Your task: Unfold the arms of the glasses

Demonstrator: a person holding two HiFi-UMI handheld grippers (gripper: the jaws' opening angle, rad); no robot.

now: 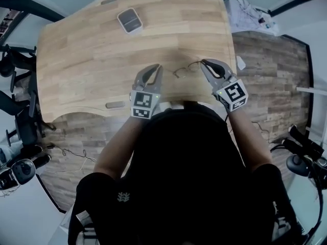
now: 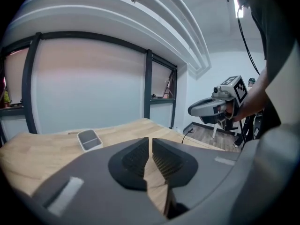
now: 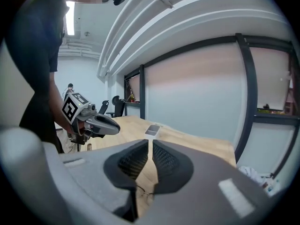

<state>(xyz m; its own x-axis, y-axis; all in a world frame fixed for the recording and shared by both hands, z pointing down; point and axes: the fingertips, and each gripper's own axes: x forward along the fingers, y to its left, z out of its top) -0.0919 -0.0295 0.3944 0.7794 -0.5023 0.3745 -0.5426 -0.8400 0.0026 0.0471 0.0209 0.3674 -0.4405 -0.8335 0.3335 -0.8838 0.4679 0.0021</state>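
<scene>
Thin wire-framed glasses (image 1: 185, 68) lie on the wooden table (image 1: 92, 60) near its front edge, between my two grippers. My right gripper (image 1: 204, 62) hovers at their right end with its jaws closed together. A bit of the wire frame (image 3: 142, 190) shows low in the slit between the right fingers, on the table beneath them. I cannot tell whether the fingers touch it. My left gripper (image 1: 157, 68) is shut and empty, a little to the left of the glasses. Neither arm's fold can be made out.
A grey glasses case (image 1: 130, 20) lies open at the back of the table, also seen as a small tray (image 2: 88, 138). Office chairs stand at the left (image 1: 18, 86). White clutter (image 1: 250, 14) lies on the floor to the back right.
</scene>
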